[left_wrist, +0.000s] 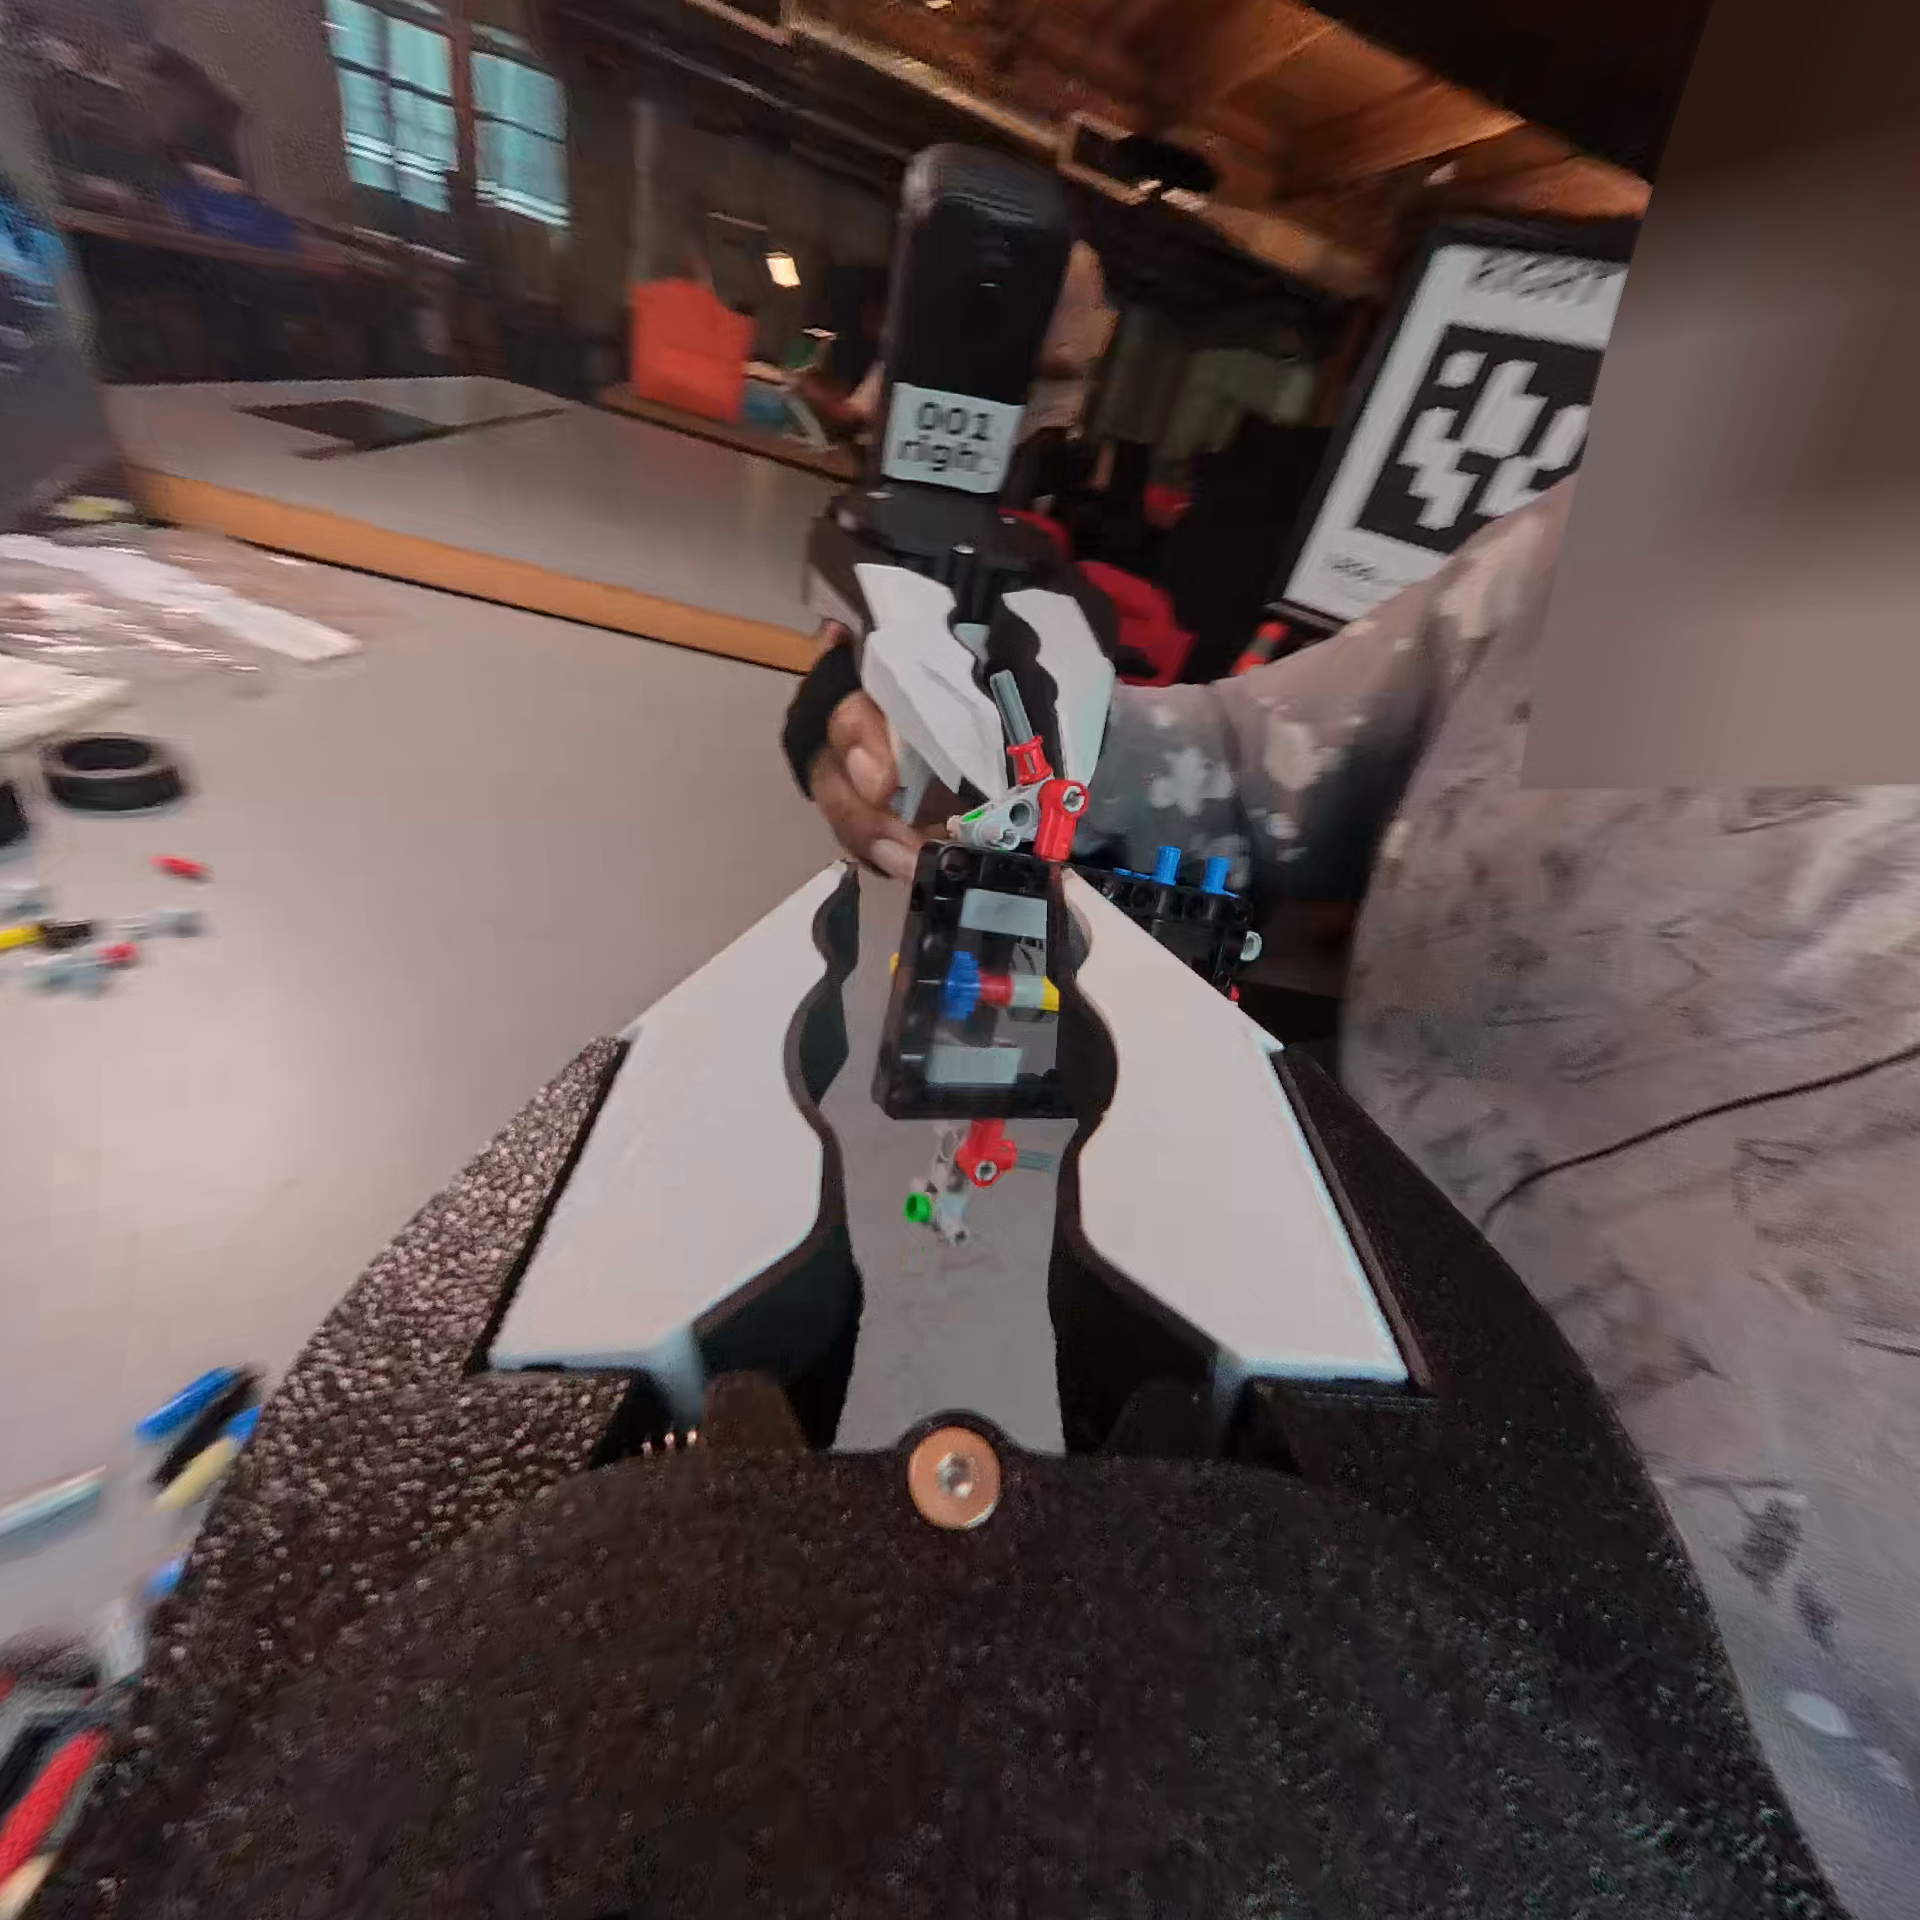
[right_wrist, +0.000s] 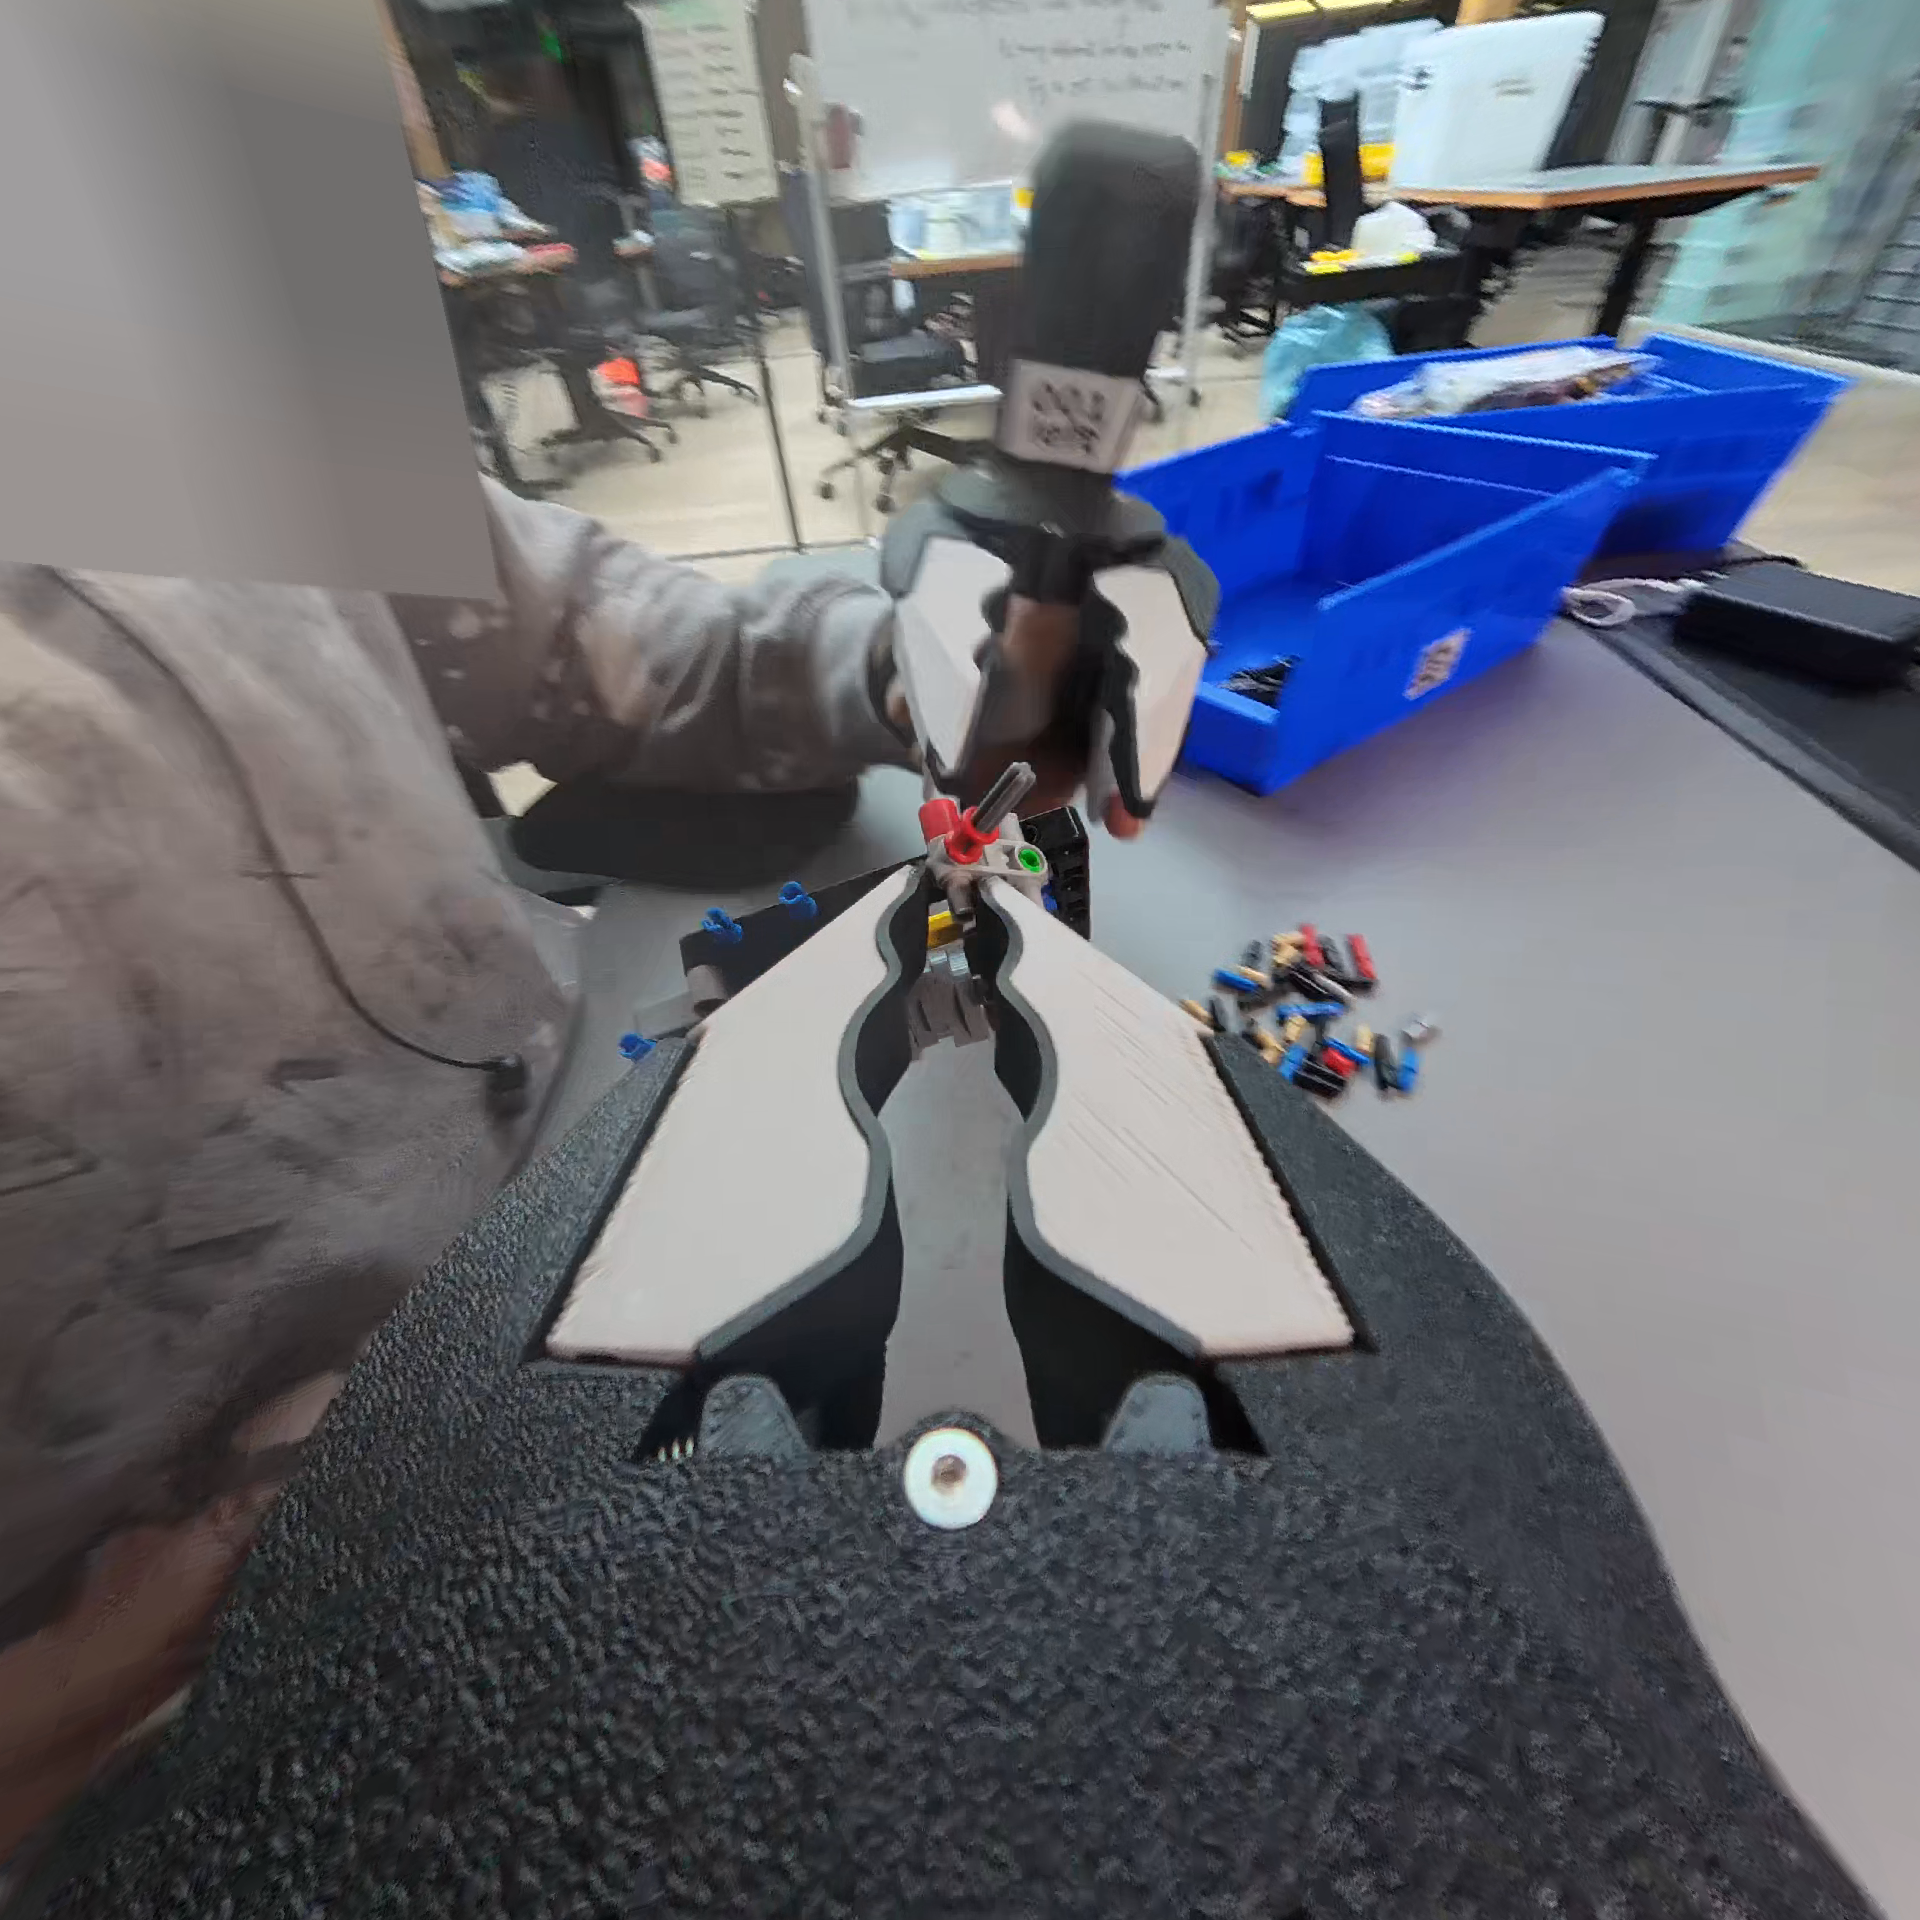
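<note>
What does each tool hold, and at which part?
Left tool grips the black frame by its two long sides. Right tool pinches the grey-and-red connector at the frame's top end.

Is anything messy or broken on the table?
Nothing looks broken. Small blue, red, black and tan plastic pins lie scattered loose on the grey table, not in the blue plastic bins behind them. More loose pieces and a black rubber tyre lie apart.
</note>
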